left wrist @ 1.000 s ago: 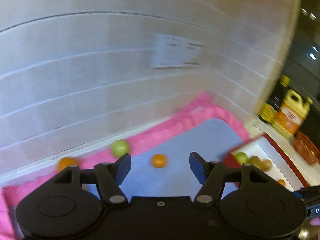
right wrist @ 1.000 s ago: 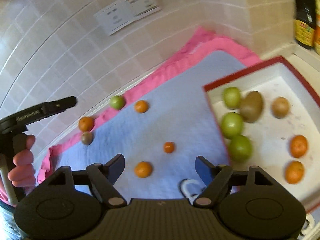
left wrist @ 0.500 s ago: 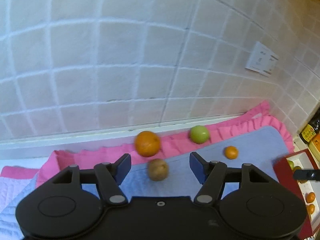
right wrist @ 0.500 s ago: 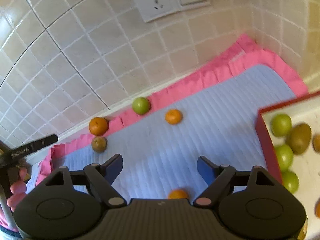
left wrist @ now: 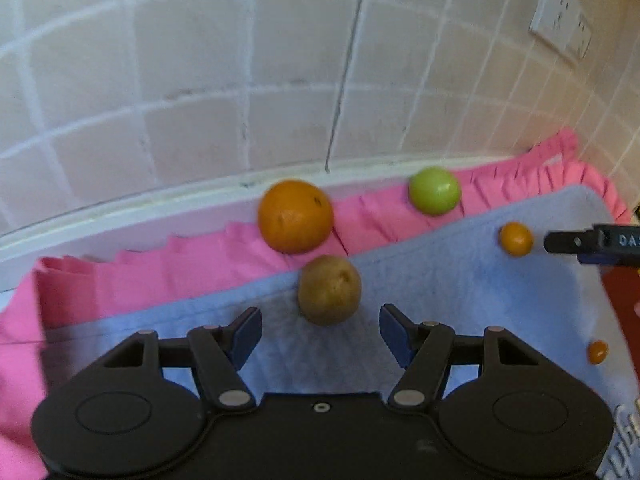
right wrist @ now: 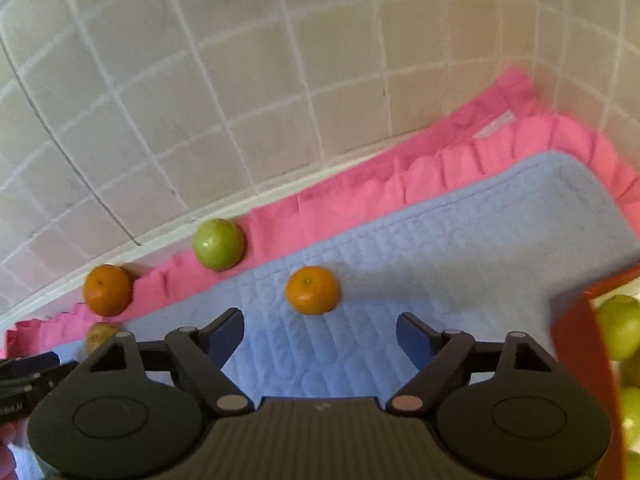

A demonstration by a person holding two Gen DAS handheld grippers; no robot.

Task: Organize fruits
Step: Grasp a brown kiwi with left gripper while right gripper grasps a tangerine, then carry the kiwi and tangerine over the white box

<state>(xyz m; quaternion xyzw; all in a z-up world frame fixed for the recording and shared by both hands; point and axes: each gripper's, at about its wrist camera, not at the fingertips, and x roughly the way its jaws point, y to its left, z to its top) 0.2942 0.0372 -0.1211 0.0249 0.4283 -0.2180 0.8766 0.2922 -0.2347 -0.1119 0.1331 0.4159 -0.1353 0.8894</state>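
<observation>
A brown kiwi [left wrist: 329,290] lies on the blue mat [left wrist: 460,292], just beyond the tips of my open left gripper [left wrist: 320,328] and in line with its gap. Behind it, on the pink cloth, sit a large orange [left wrist: 295,216] and a green apple [left wrist: 434,191]. My right gripper [right wrist: 320,328] hovers over the mat with a tangerine [right wrist: 312,290] just past its fingertips; its jaws are closing a little and nothing lies between them. From the right wrist I also see the apple [right wrist: 219,244], the orange [right wrist: 107,290] and the kiwi [right wrist: 98,336].
A tiled wall [left wrist: 240,80] stands right behind the fruit. A red-rimmed tray [right wrist: 580,344] with green apples [right wrist: 620,328] is at the right. A small orange fruit [left wrist: 597,352] lies on the mat near it. Each gripper's finger shows at the edge of the other's view.
Both grippers have come down and swung left, away from the tray and toward the wall. The kiwi now sits close before the left fingers, the tangerine close before the right.
</observation>
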